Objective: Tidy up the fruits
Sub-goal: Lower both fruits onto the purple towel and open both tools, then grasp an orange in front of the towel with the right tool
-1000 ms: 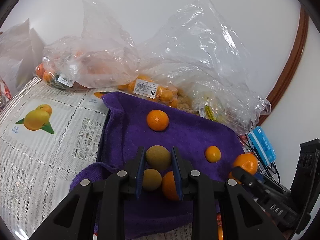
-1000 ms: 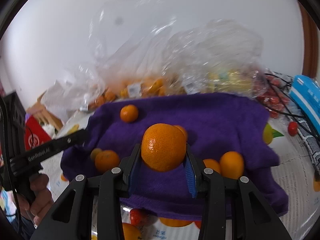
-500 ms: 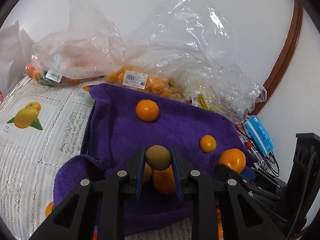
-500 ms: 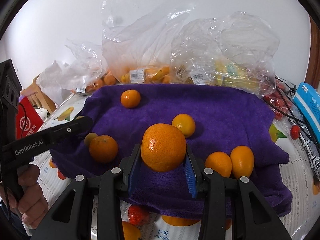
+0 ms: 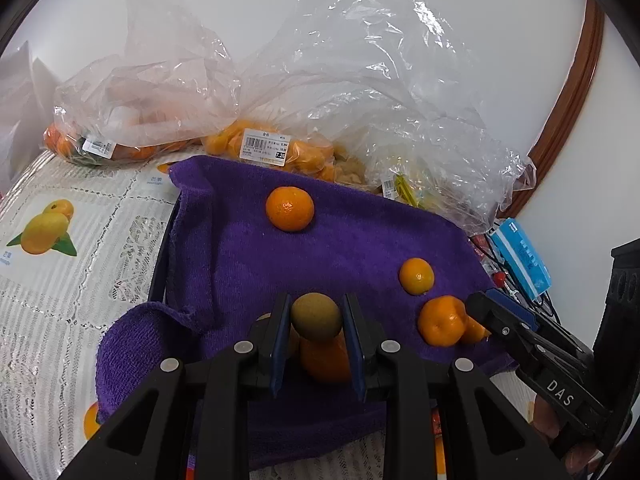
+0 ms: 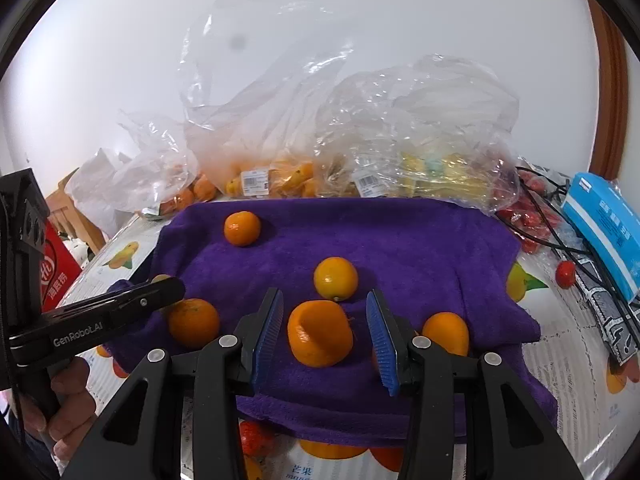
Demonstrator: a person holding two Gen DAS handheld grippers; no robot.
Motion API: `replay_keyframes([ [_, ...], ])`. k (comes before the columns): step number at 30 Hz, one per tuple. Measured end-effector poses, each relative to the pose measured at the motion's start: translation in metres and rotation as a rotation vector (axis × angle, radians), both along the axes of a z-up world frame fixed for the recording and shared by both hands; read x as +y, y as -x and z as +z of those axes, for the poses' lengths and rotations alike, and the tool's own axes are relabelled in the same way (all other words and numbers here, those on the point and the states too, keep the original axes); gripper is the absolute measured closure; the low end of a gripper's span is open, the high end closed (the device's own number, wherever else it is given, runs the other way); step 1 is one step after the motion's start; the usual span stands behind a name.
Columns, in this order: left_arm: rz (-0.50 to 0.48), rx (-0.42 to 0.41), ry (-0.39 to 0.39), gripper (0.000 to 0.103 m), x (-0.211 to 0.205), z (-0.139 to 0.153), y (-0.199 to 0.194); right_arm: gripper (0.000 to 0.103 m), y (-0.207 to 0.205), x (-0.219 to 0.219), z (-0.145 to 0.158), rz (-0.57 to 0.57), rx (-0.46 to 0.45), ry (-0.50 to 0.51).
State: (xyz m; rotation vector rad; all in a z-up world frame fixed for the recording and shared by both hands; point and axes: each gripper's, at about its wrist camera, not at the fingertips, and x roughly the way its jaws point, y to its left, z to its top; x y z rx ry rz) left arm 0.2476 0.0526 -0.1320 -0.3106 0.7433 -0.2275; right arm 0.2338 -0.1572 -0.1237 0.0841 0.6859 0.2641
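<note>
left wrist view: the left gripper (image 5: 316, 320) is seen clamped on a brownish-green round fruit (image 5: 316, 317), which is pinched between the blue pads (image 5: 280, 336). directly below and behind it an orange (image 5: 325, 360) is seen on the purple towel (image 5: 360, 240), partly hidden by the held fruit. farther away a mandarin (image 5: 290, 209) lies near the towel's far edge, and a small orange (image 5: 417, 276) lies to the right. near the right edge another mandarin (image 5: 441, 321) is seen just beside the tip of the right gripper (image 5: 500, 320). clear plastic bags (image 5: 320, 92) holding more fruit are piled along the far side against the wall, and a blue box (image 5: 520, 258) lies at the far right.

right wrist view: the right gripper (image 6: 325, 340) is held with its fingers spread apart, and a large orange (image 6: 320, 333) rests on the purple towel (image 6: 420, 248) between them, touched by neither pad. a small orange (image 6: 335, 279) lies just beyond it, a mandarin (image 6: 242, 228) at the far left, and another orange (image 6: 446, 332) near the right finger. the left gripper (image 6: 160, 294) is seen at the left, beside an orange (image 6: 193, 322); its grip cannot be made out from here.
</note>
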Motion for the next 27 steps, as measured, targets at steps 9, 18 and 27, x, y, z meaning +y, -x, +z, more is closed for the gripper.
replay_keyframes([
  [9,-0.015,-0.018,-0.021,0.052,-0.007,0.002,0.001,0.05,0.002,-0.005,0.003,-0.029,-0.027,-0.006],
  [18,0.02,-0.033,0.023,0.048,0.003,0.003,0.004,0.048,0.01,-0.007,0.009,-0.027,-0.034,-0.032],
  [27,0.035,-0.064,-0.003,0.048,-0.002,0.008,0.014,0.048,0.046,-0.012,0.022,-0.039,-0.087,-0.034],
])
